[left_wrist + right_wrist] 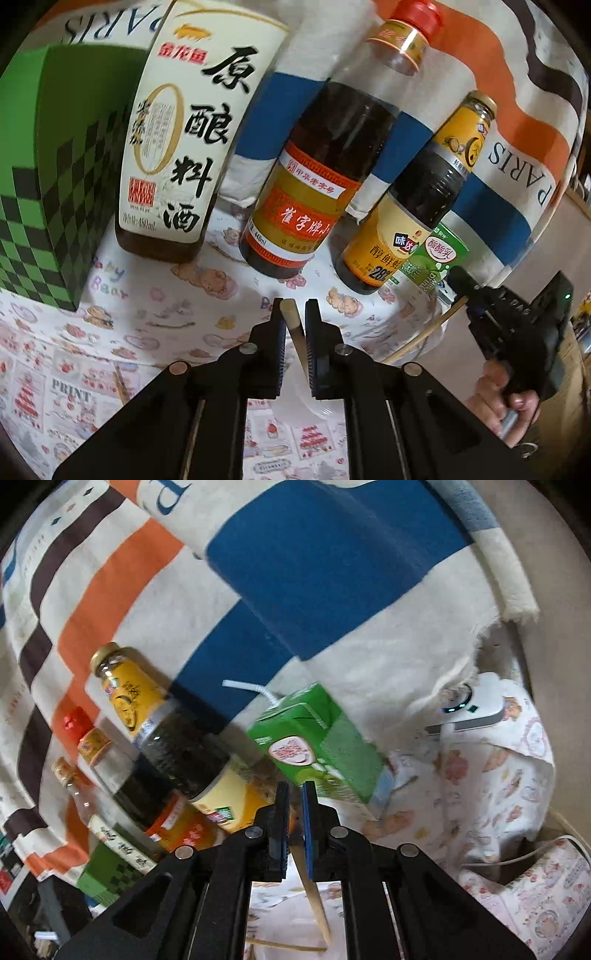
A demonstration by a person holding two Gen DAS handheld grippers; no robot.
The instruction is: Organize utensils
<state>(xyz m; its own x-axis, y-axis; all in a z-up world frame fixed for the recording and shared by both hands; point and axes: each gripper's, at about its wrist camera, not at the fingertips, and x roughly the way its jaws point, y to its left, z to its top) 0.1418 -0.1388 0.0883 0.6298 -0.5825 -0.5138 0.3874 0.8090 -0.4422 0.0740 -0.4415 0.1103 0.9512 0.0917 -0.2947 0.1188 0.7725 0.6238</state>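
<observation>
My left gripper [294, 308] is shut on a utensil with a wooden handle [290, 315] and a white lower part, held above the patterned tablecloth [155, 321]. My right gripper [294, 794] is shut on a wooden chopstick [314, 897] that points down toward the table. The right gripper also shows at the right of the left wrist view [461, 291], with the chopstick [424, 332] slanting down from it. Another chopstick [284, 945] lies on the cloth below, and one more lies at the left [120, 386].
Three sauce bottles stand ahead: a cooking wine bottle [173, 147], a red-capped bottle [325, 177] and a yellow-labelled bottle [417, 210]. A green drink carton [317, 746] with a straw stands right of them. A green checkered box [48, 184] is at the left. A striped cloth [258, 590] hangs behind.
</observation>
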